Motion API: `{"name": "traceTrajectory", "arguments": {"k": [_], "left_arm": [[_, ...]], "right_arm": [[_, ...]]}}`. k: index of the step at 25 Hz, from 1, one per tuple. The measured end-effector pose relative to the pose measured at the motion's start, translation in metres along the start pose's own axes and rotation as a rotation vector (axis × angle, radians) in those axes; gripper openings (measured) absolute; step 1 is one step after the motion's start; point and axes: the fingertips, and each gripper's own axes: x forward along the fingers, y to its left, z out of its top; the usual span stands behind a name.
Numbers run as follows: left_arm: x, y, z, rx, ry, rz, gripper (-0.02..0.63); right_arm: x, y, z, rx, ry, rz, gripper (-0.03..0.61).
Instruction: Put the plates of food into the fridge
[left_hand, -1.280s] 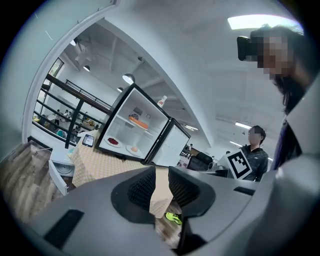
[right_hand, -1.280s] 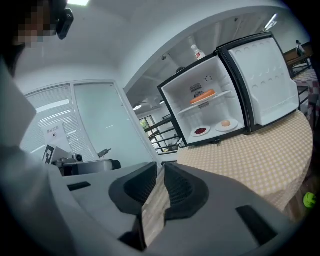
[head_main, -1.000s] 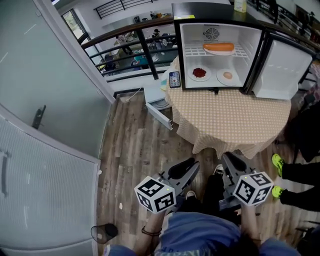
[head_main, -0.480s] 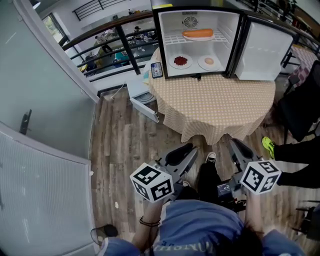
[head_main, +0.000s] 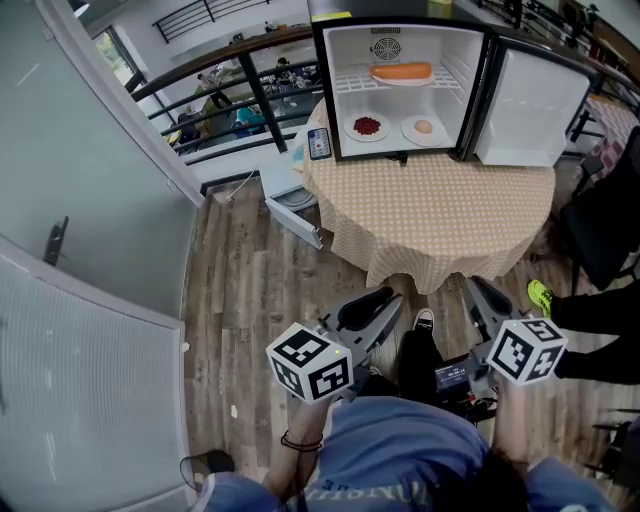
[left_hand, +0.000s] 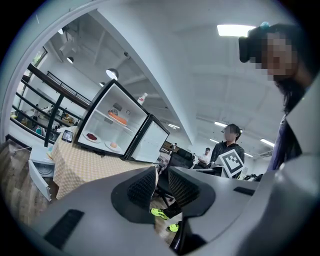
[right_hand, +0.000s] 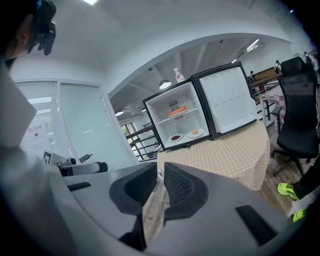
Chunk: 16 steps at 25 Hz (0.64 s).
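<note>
Head view: the fridge (head_main: 345, 60) stands open on the checked-cloth surface (head_main: 440, 215), with its door (head_main: 530, 105) swung out to the right. I count three plates inside. The plate of red food (head_main: 367, 127) and the plate with a pale orange piece (head_main: 424, 128) sit side by side on the fridge bottom. The plate of long orange food (head_main: 401, 72) is on the wire shelf above them. A phone (head_main: 319, 143) stands just beside the fridge's left outer wall.

Both grippers are held low over the wood floor (head_main: 260, 290), well apart from the surface.
- Left gripper (head_main: 385, 300): in the left gripper view its jaws are clenched, a sliver between the pads and nothing in it.
- Right gripper (head_main: 480, 292): in the right gripper view its jaws are likewise together and empty, aimed toward the fridge.
</note>
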Motion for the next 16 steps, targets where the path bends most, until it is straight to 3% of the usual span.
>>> {"name": "traceTrajectory", "arguments": {"k": [16], "left_arm": [[0.024,0.0,-0.004,0.007,0.045,-0.022,0.091]], "right_arm": [[0.019,0.02,-0.004,0.006,0.074,0.036,0.056]]}}
